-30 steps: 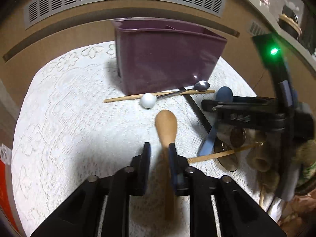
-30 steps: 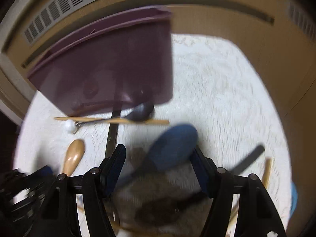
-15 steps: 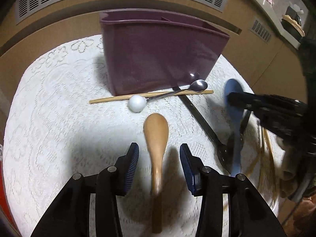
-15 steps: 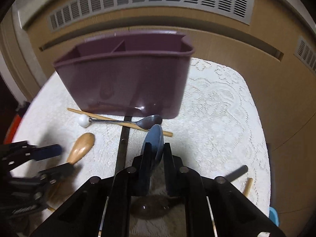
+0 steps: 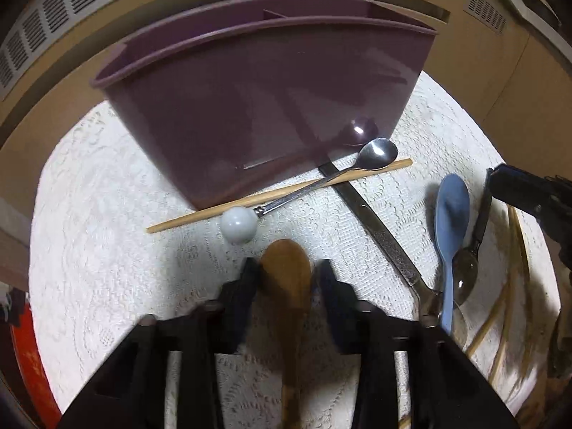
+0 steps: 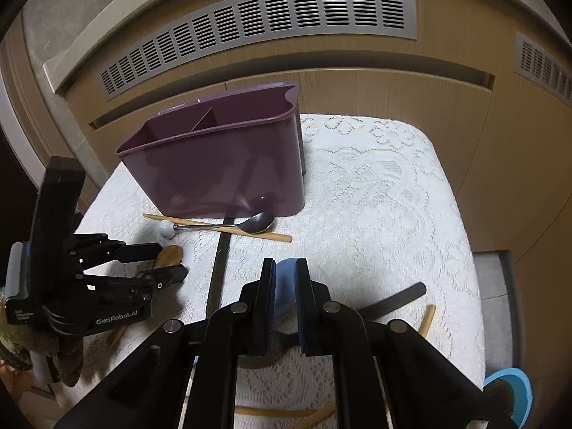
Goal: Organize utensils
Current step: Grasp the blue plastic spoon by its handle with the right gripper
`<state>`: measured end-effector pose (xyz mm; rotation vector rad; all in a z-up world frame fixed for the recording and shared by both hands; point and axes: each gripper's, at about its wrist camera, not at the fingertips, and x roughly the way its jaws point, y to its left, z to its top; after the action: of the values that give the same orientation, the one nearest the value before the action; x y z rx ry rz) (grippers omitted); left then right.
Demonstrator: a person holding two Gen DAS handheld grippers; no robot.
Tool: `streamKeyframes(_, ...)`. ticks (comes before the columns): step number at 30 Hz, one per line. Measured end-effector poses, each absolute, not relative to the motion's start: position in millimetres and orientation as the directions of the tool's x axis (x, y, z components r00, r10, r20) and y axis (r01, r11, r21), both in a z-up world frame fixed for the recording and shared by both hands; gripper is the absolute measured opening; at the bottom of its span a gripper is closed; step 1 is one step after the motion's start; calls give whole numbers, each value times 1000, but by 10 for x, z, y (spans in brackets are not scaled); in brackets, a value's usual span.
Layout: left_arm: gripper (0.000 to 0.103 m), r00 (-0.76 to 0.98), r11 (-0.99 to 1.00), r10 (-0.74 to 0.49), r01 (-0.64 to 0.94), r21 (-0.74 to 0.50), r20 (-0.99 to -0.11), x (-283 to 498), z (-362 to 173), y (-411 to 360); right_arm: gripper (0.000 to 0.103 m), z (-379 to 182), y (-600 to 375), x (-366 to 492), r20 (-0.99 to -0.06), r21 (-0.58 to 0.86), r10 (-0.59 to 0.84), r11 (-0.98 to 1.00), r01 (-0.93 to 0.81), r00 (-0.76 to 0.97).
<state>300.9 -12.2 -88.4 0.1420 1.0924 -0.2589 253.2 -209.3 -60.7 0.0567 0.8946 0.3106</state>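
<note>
A white lace-covered surface point(image 6: 375, 193) carries everything, and the purple caddy point(image 6: 221, 171) stands upright at its far side, against the wood panelling with a grey vent grille point(image 6: 257, 25). The caddy has an inner divider visible at its open top, and nothing shows inside it.

Just in front of the caddy's base, a single wooden chopstick point(image 5: 279, 195) lies lengthwise along its front wall. Across it rests a metal spoon point(image 5: 379, 152) whose handle ends in a white ball point(image 5: 238, 224). A long dark metal utensil point(image 5: 379, 239) runs from under these two, away from the caddy toward the camera.

Nearer than the chopstick, the left gripper point(image 5: 286, 279) has its fingers parted on either side of the bowl of a wooden spoon point(image 5: 286, 271), close to it; the blur makes it unclear whether the pads actually touch. The wooden spoon lies flat with its bowl pointing toward the caddy.

To the right of the dark utensil as seen from the caddy's front, the right gripper point(image 6: 285, 286) is clamped on a blue spoon point(image 5: 451, 211), its fingers pressed against the bowl's sides. In the left wrist view the blue spoon's bowl points toward the caddy and its handle slopes back beside a dark translucent plastic spoon point(image 5: 468, 275). More wooden chopsticks point(image 5: 514, 250) lie farther from the caddy, at the surface's right edge. A blue round object point(image 6: 507, 389) sits off the surface's near right corner.
</note>
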Motion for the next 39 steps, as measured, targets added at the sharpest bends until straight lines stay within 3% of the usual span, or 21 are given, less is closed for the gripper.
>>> streamKeyframes(1, 31, 448, 963, -134, 269, -10, -884, 2989, -879, -114, 21, -628, -2079, 2539, -767, 177, 286, 955, -239, 575)
streamKeyframes(2, 31, 478, 967, -126, 256, 0, -869, 2939, -864, -100, 41, -666, -2078, 2550, -781, 179, 277, 958, -223, 560)
streamKeyframes(4, 31, 528, 971, -124, 239, 7, -840, 2819, -835, -79, 59, -722, -2087, 2534, -788, 174, 247, 968, -180, 564)
streamKeyframes(13, 31, 638, 980, -200, 147, -137, -744, 2408, -734, 320, 59, -913, -1602, 2727, -845, 45, 95, 993, -106, 526)
streamKeyframes(15, 31, 647, 976, -218, 147, -161, -731, 2345, -700, 399, 58, -988, -1504, 2778, -861, 20, 66, 995, -96, 504)
streamKeyframes(18, 31, 657, 973, -230, 136, -187, -718, 2265, -665, 516, 46, -1040, -1428, 2785, -860, -14, 42, 994, -105, 509)
streamKeyframes(19, 31, 662, 972, -232, 132, -194, -713, 2240, -655, 550, 31, -1030, -1404, 2768, -854, -28, 40, 992, -122, 518)
streamKeyframes(21, 31, 669, 971, -236, 126, -205, -704, 2202, -631, 588, 28, -998, -1373, 2711, -853, -34, 60, 985, -169, 519)
streamKeyframes(22, 31, 675, 970, -238, 122, -212, -699, 2184, -614, 599, 12, -973, -1373, 2672, -848, -33, 72, 982, -187, 525)
streamKeyframes(23, 31, 679, 969, -240, 120, -218, -694, 2168, -597, 607, 8, -938, -1386, 2626, -844, -23, 92, 978, -208, 528)
streamKeyframes(34, 31, 719, 966, -249, 139, -217, -649, 1866, -326, 461, 7, -492, -1596, 2125, -771, 52, 241, 946, -320, 589)
streamKeyframes(36, 31, 722, 970, -236, 132, -206, -650, 1833, -309, 436, 19, -531, -1583, 2127, -767, 72, 283, 930, -361, 577)
streamKeyframes(37, 31, 723, 971, -231, 129, -201, -652, 1819, -305, 421, 43, -567, -1535, 2161, -778, 71, 291, 921, -382, 557)
streamKeyframes(38, 31, 724, 972, -227, 128, -196, -652, 1810, -305, 409, 59, -613, -1492, 2228, -783, 69, 294, 917, -392, 548)
streamKeyframes(39, 31, 726, 973, -222, 127, -191, -651, 1800, -305, 400, 60, -673, -1448, 2278, -786, 52, 282, 917, -395, 551)
